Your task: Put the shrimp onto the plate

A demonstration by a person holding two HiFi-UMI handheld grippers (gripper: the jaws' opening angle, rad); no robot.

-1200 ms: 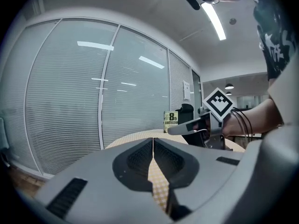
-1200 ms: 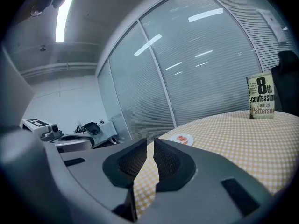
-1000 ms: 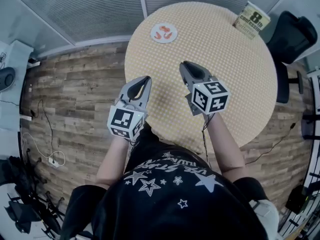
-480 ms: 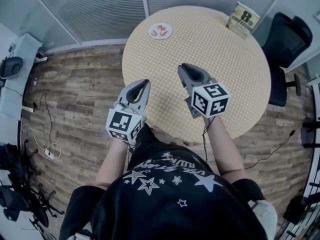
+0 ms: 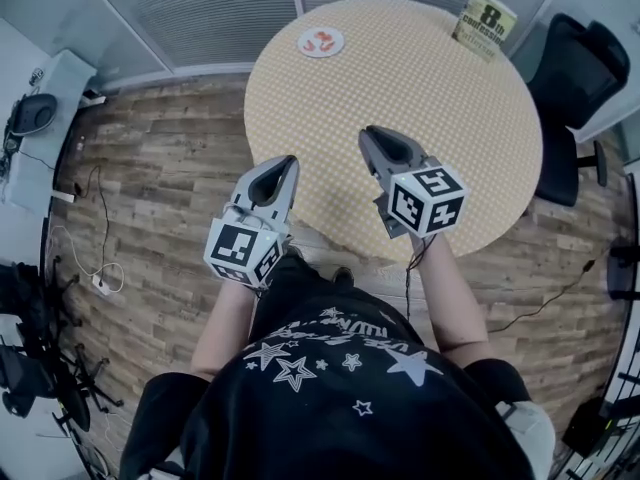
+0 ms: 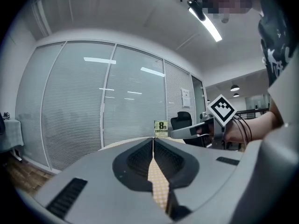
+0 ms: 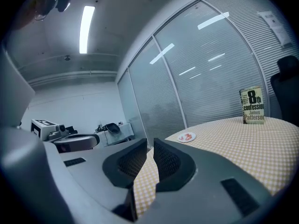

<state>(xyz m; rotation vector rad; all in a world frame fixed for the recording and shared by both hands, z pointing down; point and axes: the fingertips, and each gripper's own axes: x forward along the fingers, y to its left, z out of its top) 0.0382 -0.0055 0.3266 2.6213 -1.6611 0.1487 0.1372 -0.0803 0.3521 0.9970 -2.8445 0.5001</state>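
A small white plate (image 5: pixel 321 42) sits at the far left edge of the round checked table (image 5: pixel 440 98), with orange shrimp (image 5: pixel 322 39) lying on it. The plate (image 7: pixel 187 137) also shows small and distant in the right gripper view. My left gripper (image 5: pixel 284 162) is shut with nothing in it, held at the table's near left edge. Over the table's near part, my right gripper (image 5: pixel 370 134) is also shut and holds nothing. Both are far from the plate.
A book (image 5: pixel 485 22) stands upright at the table's far right edge, also seen as a book (image 7: pixel 252 106) in the right gripper view. A black office chair (image 5: pixel 578 78) stands to the right of the table. Cables (image 5: pixel 95 268) lie on the wooden floor at left.
The view has shifted so the table and plate sit farther up the picture. Both grippers stay shut and keep nearly the same places.
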